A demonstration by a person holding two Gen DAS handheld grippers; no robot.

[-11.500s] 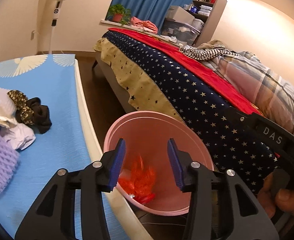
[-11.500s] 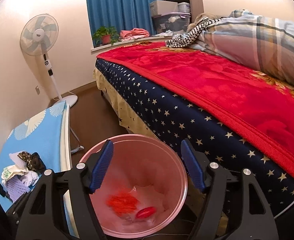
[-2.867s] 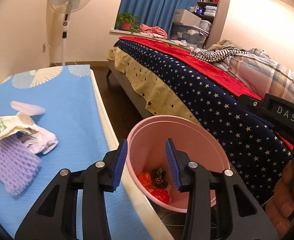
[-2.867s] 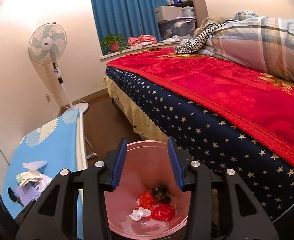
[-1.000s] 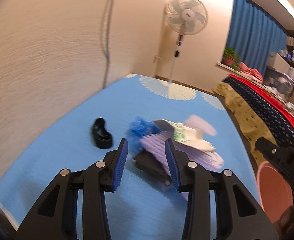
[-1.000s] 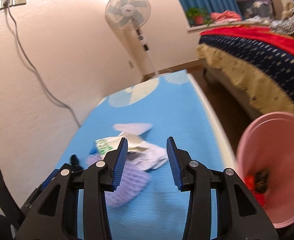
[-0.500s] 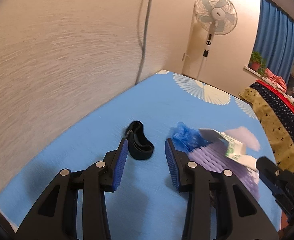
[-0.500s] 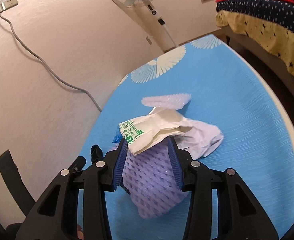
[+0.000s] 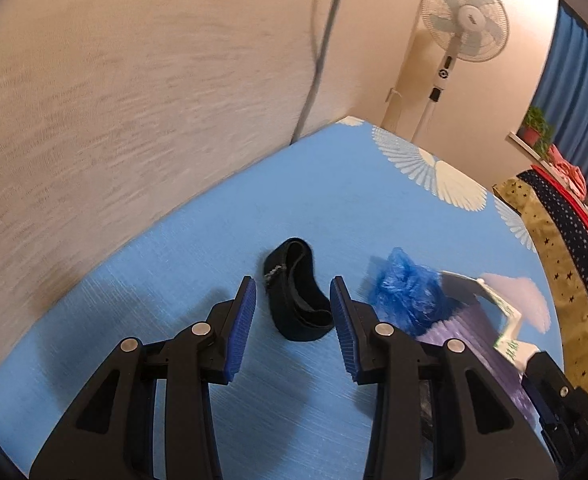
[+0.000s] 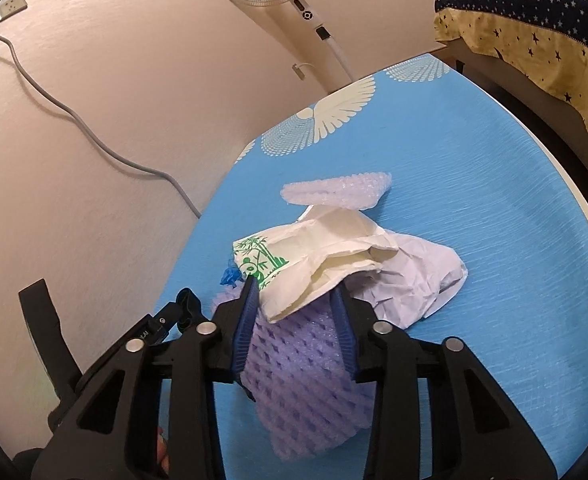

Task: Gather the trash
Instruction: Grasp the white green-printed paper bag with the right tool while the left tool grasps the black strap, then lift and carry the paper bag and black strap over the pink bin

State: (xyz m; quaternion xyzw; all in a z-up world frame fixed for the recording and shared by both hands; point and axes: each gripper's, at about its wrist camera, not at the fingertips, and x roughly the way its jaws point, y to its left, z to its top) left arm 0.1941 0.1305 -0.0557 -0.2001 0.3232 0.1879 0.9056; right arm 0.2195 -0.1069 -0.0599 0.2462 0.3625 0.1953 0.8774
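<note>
On the blue mat (image 9: 198,240) lies a black strap loop (image 9: 297,292); my left gripper (image 9: 292,320) is open with the loop's near end between its fingertips. A crumpled blue plastic piece (image 9: 407,286) lies right of it. My right gripper (image 10: 295,312) is open around a purple foam net (image 10: 305,392), under a white paper bag with green print (image 10: 317,256). Crumpled white paper (image 10: 421,276) and a pale bubble-wrap piece (image 10: 337,194) lie beyond. The bin is out of view.
A wall (image 9: 114,92) with a grey cable (image 10: 94,140) borders the mat on the left. A standing fan (image 9: 463,32) is at the far end. The star-patterned bed (image 10: 533,28) stands to the right across a strip of floor.
Both grippers swung from the pink bin to the mat. My left gripper closed in on the black strap loop; my right gripper moved down onto the purple foam net.
</note>
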